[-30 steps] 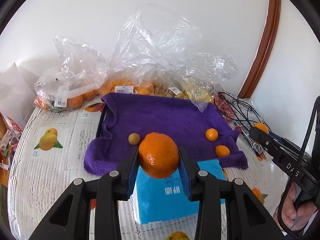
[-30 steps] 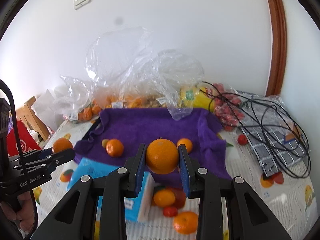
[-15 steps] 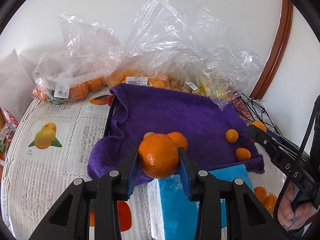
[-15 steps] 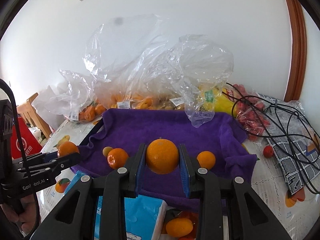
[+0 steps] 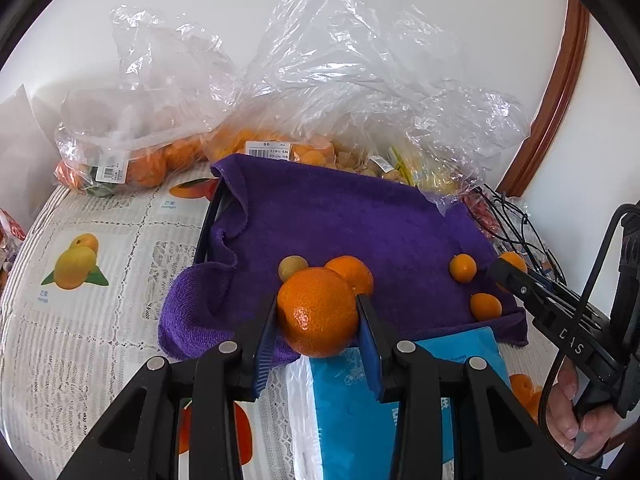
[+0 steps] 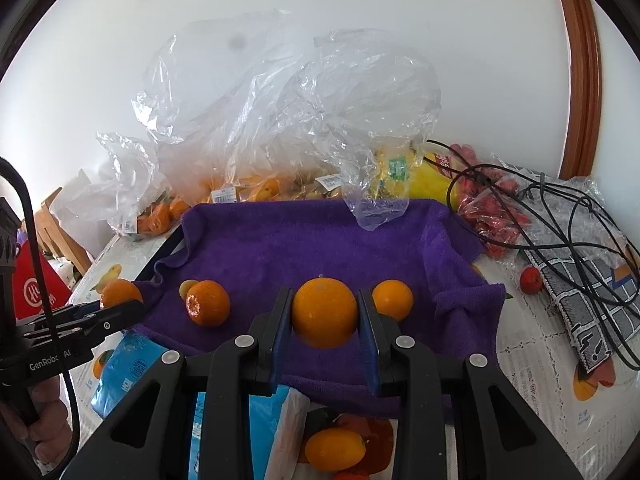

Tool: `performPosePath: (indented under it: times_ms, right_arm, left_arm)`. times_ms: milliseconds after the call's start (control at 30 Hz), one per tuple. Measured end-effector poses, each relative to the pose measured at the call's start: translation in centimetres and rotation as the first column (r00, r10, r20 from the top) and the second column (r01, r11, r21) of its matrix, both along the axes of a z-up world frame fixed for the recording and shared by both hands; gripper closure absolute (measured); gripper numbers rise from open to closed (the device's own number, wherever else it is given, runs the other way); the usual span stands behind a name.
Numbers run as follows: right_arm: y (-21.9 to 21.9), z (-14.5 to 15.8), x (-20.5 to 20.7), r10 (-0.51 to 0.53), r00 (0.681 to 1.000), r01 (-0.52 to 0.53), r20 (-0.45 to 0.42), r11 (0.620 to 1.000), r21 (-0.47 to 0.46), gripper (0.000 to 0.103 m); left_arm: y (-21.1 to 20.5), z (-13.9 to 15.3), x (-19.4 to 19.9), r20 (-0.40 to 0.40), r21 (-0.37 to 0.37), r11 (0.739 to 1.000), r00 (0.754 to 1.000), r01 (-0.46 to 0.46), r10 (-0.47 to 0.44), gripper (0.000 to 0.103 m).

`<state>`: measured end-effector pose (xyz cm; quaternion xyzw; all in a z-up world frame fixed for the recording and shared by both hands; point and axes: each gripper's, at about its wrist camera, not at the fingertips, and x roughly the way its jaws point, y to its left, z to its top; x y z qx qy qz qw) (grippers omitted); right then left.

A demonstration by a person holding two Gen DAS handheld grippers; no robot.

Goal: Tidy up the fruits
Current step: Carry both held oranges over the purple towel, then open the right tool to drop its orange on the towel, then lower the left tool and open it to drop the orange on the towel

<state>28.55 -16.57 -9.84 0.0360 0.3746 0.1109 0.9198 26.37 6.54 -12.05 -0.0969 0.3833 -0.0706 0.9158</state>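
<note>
My left gripper [image 5: 318, 316] is shut on a deep-orange mandarin [image 5: 317, 312], hanging just over the near edge of the purple towel [image 5: 344, 220] that lines a tray. My right gripper [image 6: 325, 314] is shut on a smooth yellow-orange fruit [image 6: 324, 312] above the same towel [image 6: 304, 236]. On the towel lie an orange [image 6: 208, 303], a small yellowish fruit [image 5: 293, 267] and a few small oranges [image 5: 463, 268], [image 5: 485, 306], [image 6: 392, 299]. Each gripper shows in the other's view: the right one [image 5: 505, 270] and the left one [image 6: 120, 303].
Clear plastic bags of oranges [image 5: 132, 160] and other fruit [image 6: 256, 188] stand behind the tray against the wall. A blue tissue pack [image 5: 352, 408] lies in front of the tray. Black cables [image 6: 560, 220] and red fruits [image 6: 492, 216] crowd the right. Loose fruit [image 6: 334, 448] lies by the front edge.
Both grippers have sunk and come closer to the towel, each still holding its fruit. The tray and bags now look nearer and larger.
</note>
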Motion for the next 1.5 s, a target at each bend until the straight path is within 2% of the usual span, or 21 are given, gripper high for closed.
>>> performPosePath:
  times_ms: [667, 800, 933, 1200, 1400, 1500]
  right_arm:
    - [-0.5, -0.1, 0.3, -0.040, 0.999, 0.040, 0.003, 0.999, -0.016, 0.072]
    - [-0.1, -0.7, 0.7, -0.017, 0.999, 0.017, -0.033, 1.000, -0.004, 0.072]
    - [0.6, -1.2, 0.8, 0.003, 0.998, -0.005, -0.058, 0.999, -0.032, 0.072]
    - [0.4, -2.4, 1.4, -0.007, 0.993, 0.002, -0.122, 0.999, -0.038, 0.072]
    - [0.3, -1.9, 1.1, -0.011, 0.993, 0.007, -0.115, 0.999, -0.033, 0.072]
    - [0.1, -1.4, 0.8, -0.009, 0.995, 0.005, -0.101, 0.999, -0.035, 0.068]
  left_arm:
    - [0.2, 0.0, -0.1, 0.009, -0.015, 1.000, 1.000, -0.010, 0.010, 0.067]
    - [0.3, 0.2, -0.2, 0.014, -0.026, 1.000, 1.000, -0.010, 0.010, 0.067]
    - [0.3, 0.2, -0.2, 0.014, -0.022, 1.000, 1.000, -0.011, 0.011, 0.067]
    - [0.3, 0.1, -0.2, 0.008, -0.031, 0.999, 1.000, -0.009, 0.009, 0.067]
    - [0.1, 0.0, -0.1, 0.005, -0.040, 0.999, 1.000, 0.000, 0.000, 0.067]
    - [-0.1, 0.1, 0.1, 0.002, -0.051, 0.999, 1.000, 0.014, -0.014, 0.067]
